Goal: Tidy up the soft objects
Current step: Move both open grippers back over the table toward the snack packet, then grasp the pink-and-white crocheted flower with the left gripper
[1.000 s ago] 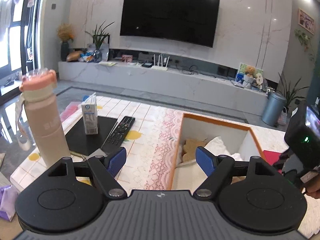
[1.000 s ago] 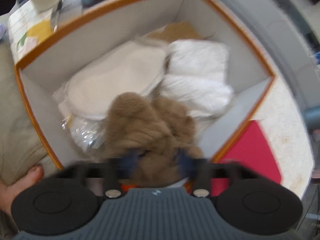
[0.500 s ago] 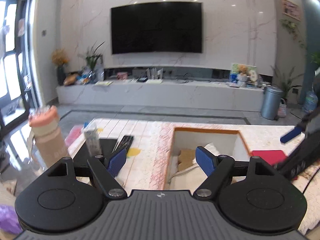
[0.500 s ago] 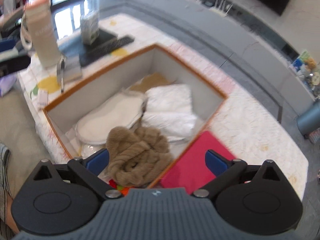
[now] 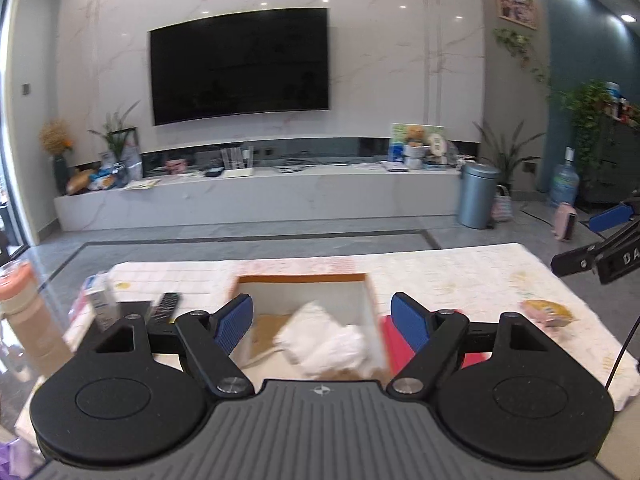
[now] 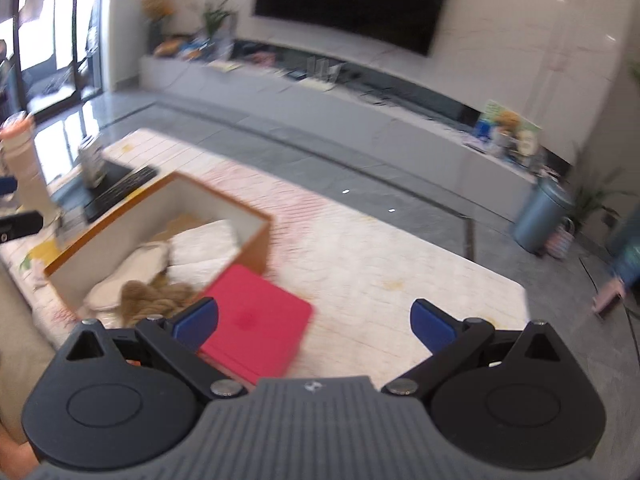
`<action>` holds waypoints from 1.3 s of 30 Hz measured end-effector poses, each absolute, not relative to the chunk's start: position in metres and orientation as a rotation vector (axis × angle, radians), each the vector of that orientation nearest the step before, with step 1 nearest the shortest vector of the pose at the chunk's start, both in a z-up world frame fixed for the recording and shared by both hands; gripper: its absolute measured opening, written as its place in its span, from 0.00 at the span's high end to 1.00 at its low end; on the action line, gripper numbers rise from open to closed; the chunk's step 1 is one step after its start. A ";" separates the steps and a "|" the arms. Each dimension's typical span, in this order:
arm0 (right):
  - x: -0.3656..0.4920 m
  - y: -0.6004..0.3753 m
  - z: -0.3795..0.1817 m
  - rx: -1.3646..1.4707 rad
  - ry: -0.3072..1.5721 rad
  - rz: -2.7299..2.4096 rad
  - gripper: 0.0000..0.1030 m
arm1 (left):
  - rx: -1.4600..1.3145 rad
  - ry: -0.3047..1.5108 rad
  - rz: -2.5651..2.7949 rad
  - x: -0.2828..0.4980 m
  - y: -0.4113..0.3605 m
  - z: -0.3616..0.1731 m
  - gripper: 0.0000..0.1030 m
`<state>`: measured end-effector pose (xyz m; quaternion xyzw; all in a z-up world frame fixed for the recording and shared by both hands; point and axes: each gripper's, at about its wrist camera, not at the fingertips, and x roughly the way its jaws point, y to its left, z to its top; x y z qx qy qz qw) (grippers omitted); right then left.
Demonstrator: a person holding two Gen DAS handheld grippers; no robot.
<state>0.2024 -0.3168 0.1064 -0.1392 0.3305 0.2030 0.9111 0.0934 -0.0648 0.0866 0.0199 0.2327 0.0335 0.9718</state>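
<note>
The brown woolly bundle (image 6: 154, 295) now lies in the near corner of the orange-rimmed box (image 6: 256, 246), no longer pinched by the right hand-held gripper (image 6: 314, 320), whose jaws have spread wide and drawn back above the worktop (image 6: 380, 264). That item looks placed. It is a loose, ropey coil, resting against a cream pad (image 6: 136, 258) and folded white cloth (image 5: 324, 338). Just beside the box sits a red square (image 6: 256, 322). The left hand-held gripper (image 5: 322, 318) hovers before the box, jaws apart, empty.
</note>
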 end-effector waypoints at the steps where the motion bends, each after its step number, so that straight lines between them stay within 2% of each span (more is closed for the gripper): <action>1: 0.200 -0.333 0.107 -0.245 0.666 0.385 0.03 | 0.045 0.471 0.056 0.098 -0.075 0.085 0.10; 6: 0.191 -0.411 0.092 -0.014 0.577 0.253 0.03 | 0.080 0.493 -0.019 0.116 -0.126 0.064 0.10; 11: 0.204 -0.460 0.060 -0.059 0.592 0.083 0.03 | 0.143 0.531 -0.113 0.135 -0.179 0.031 0.10; 17: 0.240 -0.505 0.026 0.061 0.604 0.003 0.03 | 0.191 0.567 -0.212 0.159 -0.236 -0.004 0.10; 22: 0.262 -0.519 -0.003 0.113 0.628 -0.031 0.03 | 0.231 0.631 -0.295 0.176 -0.284 -0.044 0.10; 28: 0.264 -0.532 -0.046 0.239 0.656 -0.001 0.03 | 0.268 0.593 -0.338 0.187 -0.318 -0.083 0.10; 39: 0.282 -0.533 -0.062 0.354 0.604 0.047 0.03 | 0.175 0.545 -0.414 0.219 -0.345 -0.126 0.10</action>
